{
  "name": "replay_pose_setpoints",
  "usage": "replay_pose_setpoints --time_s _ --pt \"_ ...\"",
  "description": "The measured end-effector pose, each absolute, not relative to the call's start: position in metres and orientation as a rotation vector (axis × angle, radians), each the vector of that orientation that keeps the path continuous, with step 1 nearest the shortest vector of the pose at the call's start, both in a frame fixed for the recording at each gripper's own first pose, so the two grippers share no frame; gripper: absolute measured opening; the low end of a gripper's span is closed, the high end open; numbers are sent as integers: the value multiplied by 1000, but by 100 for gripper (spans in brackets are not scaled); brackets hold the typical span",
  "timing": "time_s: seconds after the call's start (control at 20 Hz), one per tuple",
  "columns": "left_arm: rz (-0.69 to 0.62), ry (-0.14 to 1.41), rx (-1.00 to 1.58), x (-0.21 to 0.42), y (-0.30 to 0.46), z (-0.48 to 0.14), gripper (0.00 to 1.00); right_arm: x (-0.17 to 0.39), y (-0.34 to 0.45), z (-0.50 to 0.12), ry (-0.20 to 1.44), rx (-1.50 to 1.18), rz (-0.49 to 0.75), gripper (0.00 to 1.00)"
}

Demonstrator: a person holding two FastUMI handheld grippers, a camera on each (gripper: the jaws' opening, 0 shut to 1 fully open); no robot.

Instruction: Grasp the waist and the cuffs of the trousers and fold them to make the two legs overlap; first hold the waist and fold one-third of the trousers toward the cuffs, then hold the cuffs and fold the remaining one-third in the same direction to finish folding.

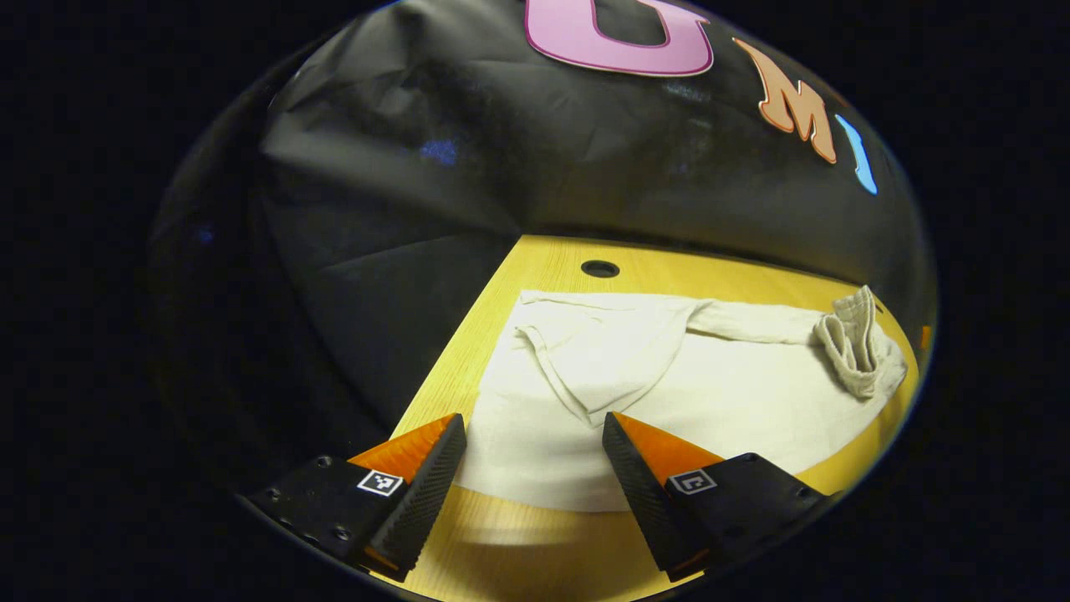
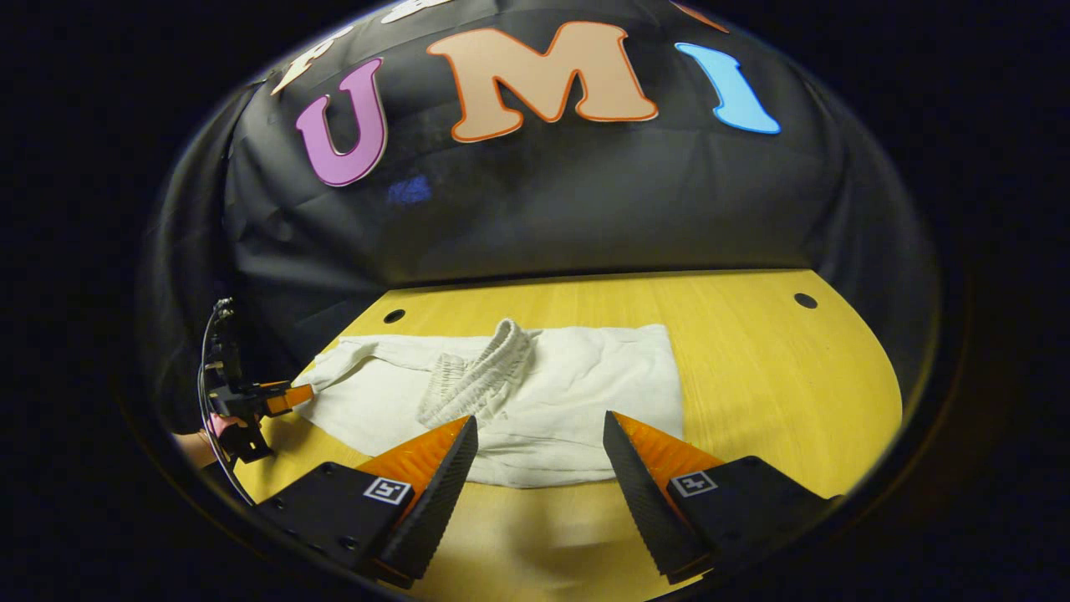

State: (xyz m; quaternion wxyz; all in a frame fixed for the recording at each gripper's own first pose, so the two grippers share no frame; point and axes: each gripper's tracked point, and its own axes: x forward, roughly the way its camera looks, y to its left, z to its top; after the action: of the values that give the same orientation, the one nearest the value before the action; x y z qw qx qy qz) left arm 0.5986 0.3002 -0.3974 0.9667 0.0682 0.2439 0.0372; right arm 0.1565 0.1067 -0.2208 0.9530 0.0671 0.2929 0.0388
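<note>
In the left gripper view our left gripper (image 1: 535,435) hovers with its jaws spread wide above the near edge of the cream cotton trousers (image 1: 669,393), which lie flat on the yellow wooden table (image 1: 535,535). Our right gripper (image 2: 539,439), equally wide and holding nothing, hangs over the bunched elastic waistband (image 2: 481,376).
</note>
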Motion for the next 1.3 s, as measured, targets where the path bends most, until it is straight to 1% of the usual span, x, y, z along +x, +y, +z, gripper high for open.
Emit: replay_pose_setpoints --time_s 0.3,0.4,0.5,0.6,0.7,0.75,0.85,1.05,1.3 --pt "40 516 141 600 302 -400 96 138 69 -215 600 144 -4 96" --pt "26 521 133 599 300 -399 93 134 64 -214 596 149 -16 96" --pt "14 530 119 599 291 -402 76 130 61 -212 594 145 -22 97" --pt "-3 524 99 601 281 -401 48 129 58 -210 588 147 -22 97" --pt "0 519 73 601 277 -400 14 125 53 -205 577 145 -26 96" --pt "4 514 65 602 278 -400 5 124 52 -202 571 145 -29 97" --pt "20 526 45 601 276 -401 0 122 46 -197 562 144 -36 97" --pt "13 526 13 599 269 -387 0 115 34 -189 546 144 -52 96" --pt "-51 427 -6 601 223 -336 0 113 16 -177 523 156 -59 96"
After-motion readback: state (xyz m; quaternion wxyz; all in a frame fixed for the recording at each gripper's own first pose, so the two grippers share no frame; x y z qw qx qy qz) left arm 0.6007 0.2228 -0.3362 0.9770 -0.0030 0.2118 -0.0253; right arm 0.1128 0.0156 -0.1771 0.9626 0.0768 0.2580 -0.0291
